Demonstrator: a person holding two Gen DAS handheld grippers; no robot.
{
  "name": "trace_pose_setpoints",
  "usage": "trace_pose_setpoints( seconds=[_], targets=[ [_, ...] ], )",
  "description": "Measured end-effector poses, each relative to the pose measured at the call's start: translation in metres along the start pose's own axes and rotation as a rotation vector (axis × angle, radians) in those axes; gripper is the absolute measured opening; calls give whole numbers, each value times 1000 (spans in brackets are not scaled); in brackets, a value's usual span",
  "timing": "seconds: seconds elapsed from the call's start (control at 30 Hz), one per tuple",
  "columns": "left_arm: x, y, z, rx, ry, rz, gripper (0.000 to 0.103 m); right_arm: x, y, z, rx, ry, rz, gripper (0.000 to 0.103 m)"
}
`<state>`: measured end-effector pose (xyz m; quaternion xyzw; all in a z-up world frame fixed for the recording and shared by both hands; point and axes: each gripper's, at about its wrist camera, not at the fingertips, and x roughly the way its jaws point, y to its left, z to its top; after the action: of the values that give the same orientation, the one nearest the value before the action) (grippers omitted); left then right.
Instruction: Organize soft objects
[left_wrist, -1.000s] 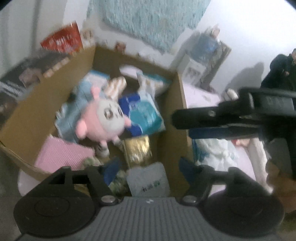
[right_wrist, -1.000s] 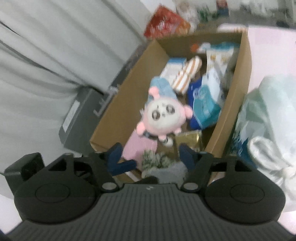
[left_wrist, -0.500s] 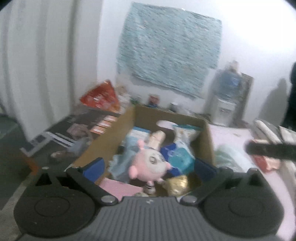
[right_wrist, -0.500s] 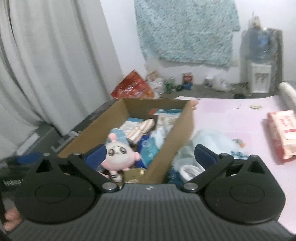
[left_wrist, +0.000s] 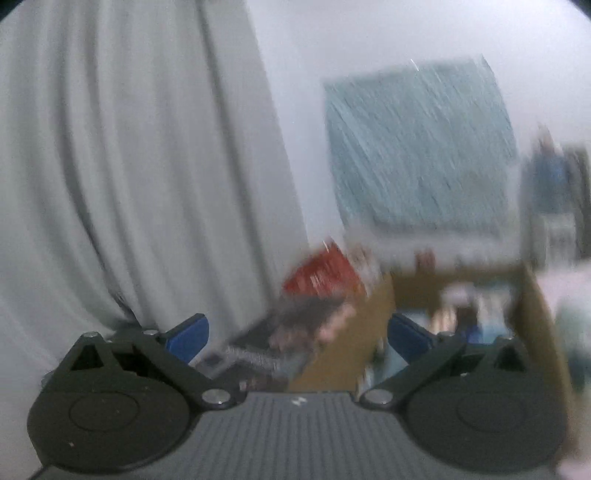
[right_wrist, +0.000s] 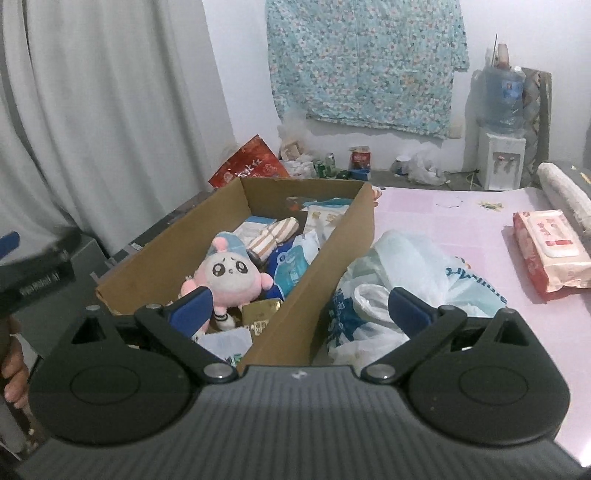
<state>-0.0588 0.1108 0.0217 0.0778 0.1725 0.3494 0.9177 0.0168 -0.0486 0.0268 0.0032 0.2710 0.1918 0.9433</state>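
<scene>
The left wrist view is smeared with blur: only a grey curtain (left_wrist: 129, 166), a pale blue cloth on the wall (left_wrist: 421, 155), a red bag (left_wrist: 321, 273) and a brown cardboard box (left_wrist: 354, 332) at lower right can be made out, its contents unreadable. The left gripper (left_wrist: 297, 334) has its two blue-tipped fingers spread wide with nothing between them.

The right wrist view is sharp. The right gripper (right_wrist: 299, 306) is likewise spread wide and empty, its tips low in the frame over the box's (right_wrist: 325, 266) near end. In the box lies one pink-and-white plush toy (right_wrist: 227, 277), left of centre, with one striped sock roll (right_wrist: 273, 230) behind it and several packets — too overlapped to count. Just right of the box sits a heap of plastic bags (right_wrist: 402, 280); at far right, one pack of wet wipes (right_wrist: 550, 251). All rest on a pink-covered table (right_wrist: 454, 218). A hand (right_wrist: 14, 373) is cut off at the lower left edge. A water dispenser (right_wrist: 502, 122) stands against the white wall, upper right.
</scene>
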Motion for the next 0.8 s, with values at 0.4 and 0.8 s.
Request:
trace_pose_setpoints(
  seconds=[0.4,0.8],
  targets=[
    [9,21,-47,-79,315,-287,103,-8,21,-38,-42,53,-145,102],
    [-6,4,-60,-24,434,-432,103,-7,39,-62,-15,145,-181,102]
  ],
)
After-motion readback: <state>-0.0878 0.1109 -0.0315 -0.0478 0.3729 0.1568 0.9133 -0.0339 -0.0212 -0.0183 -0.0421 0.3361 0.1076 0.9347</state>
